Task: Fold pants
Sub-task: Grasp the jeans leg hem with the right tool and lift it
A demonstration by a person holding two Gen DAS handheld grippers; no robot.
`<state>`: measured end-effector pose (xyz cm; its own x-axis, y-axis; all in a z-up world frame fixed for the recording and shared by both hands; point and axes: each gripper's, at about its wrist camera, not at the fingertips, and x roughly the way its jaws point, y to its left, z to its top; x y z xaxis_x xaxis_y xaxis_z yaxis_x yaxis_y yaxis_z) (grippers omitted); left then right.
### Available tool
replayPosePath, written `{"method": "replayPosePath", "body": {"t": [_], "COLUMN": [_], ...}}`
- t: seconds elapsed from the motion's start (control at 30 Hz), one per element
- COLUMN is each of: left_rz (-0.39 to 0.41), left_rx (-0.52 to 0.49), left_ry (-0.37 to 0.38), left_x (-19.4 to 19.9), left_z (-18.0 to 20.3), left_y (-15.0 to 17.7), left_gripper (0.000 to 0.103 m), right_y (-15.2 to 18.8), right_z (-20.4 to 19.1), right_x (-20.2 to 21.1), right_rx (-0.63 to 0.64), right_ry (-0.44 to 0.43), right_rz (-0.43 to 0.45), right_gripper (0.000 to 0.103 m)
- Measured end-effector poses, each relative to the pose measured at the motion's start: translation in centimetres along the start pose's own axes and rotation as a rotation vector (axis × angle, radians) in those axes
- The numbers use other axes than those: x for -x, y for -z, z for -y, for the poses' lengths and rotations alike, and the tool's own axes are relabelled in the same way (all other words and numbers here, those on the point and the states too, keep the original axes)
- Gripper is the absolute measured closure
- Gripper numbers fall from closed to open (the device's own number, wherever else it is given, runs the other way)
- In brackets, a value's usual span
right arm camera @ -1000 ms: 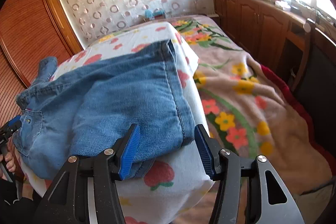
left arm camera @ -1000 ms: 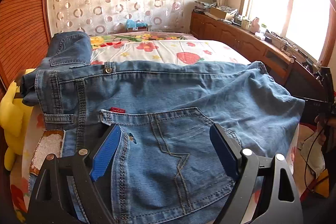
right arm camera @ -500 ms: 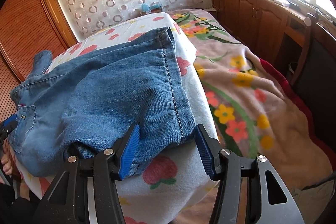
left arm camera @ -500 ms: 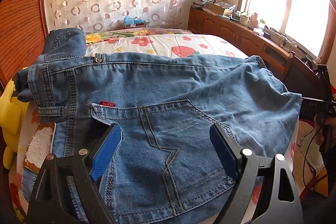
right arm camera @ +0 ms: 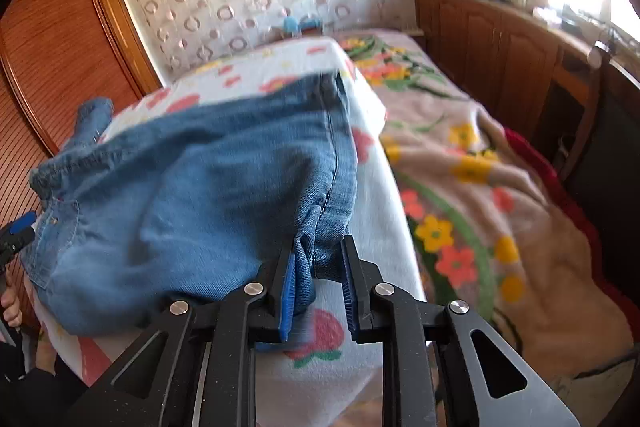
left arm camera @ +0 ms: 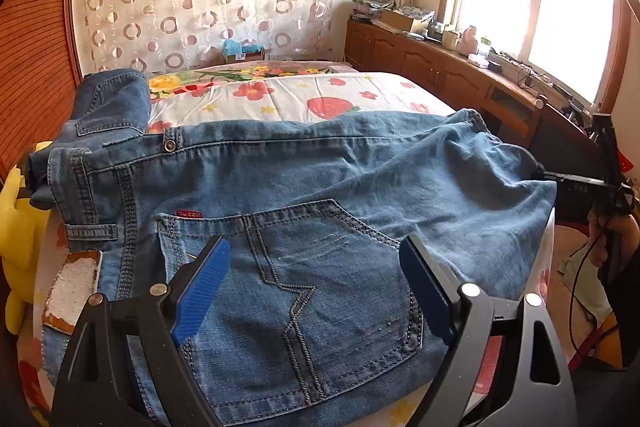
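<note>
Blue denim pants (left arm camera: pixel 320 167) lie spread across the bed, waistband to the left in the left wrist view. My left gripper (left arm camera: pixel 314 251) hovers open over the back pocket (left arm camera: pixel 320 279), its blue pads wide apart and pressing nothing. In the right wrist view the same pants (right arm camera: pixel 200 187) end in a stitched leg hem (right arm camera: pixel 336 155). My right gripper (right arm camera: pixel 318 259) is closing on the near corner of that hem, and the denim bunches up between its pads. That view is blurred.
A white strawberry-print cover (left arm camera: pixel 280 99) lies under the pants, beside a floral blanket (right arm camera: pixel 480 187) on the right. A yellow plush toy (left arm camera: pixel 16 227) sits at the left edge. Wooden cabinets (left arm camera: pixel 420 67) line the window wall, and a wooden wardrobe (right arm camera: pixel 60 47) stands left.
The right jaws have come together onto the hem corner, gathering the denim between the pads. The left gripper stays open over the back pocket, nearly still.
</note>
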<state>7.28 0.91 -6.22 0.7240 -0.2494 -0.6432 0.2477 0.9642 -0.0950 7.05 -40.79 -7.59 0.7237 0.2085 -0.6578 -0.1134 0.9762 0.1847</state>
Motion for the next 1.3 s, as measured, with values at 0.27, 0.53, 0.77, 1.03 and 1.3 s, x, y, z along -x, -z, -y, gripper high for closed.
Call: {"method": "replayPosePath", "body": {"t": [0.27,0.53,0.77,1.03,1.3], "left_rz": [0.015,0.031,0.045,0.046,0.034], "left_rx": [0.011,0.031,0.046,0.058,0.070], "left_ry": [-0.006,-0.012,-0.025,-0.028,-0.018], "left_x": [0.6,1.2,1.8,1.8,1.2], "left_z": [-0.5,-1.3,-2.1,-2.5,-2.7], "left_y": [0.0,-0.1,0.0,0.3,0.4], "left_gripper": [0.016,0.016,0.016,0.016,0.016], "right_y": [-2.5,-4.5,-6.1,-6.7,-5.3], "right_z": [-2.1,-8.5,-14.2,-15.2,-10.2], "right_x": [3.8,6.3,7.7,5.4,4.6], "right_rx": [0.057,0.198,0.324,0.373,0.218], "right_ry": [-0.028,-0.166,-0.296,-0.250,-0.106], "right_rz": [0.124,0.191,0.234,0.203,0.124], "right_gripper": [0.085,0.086,0.086,0.086,0.085]}}
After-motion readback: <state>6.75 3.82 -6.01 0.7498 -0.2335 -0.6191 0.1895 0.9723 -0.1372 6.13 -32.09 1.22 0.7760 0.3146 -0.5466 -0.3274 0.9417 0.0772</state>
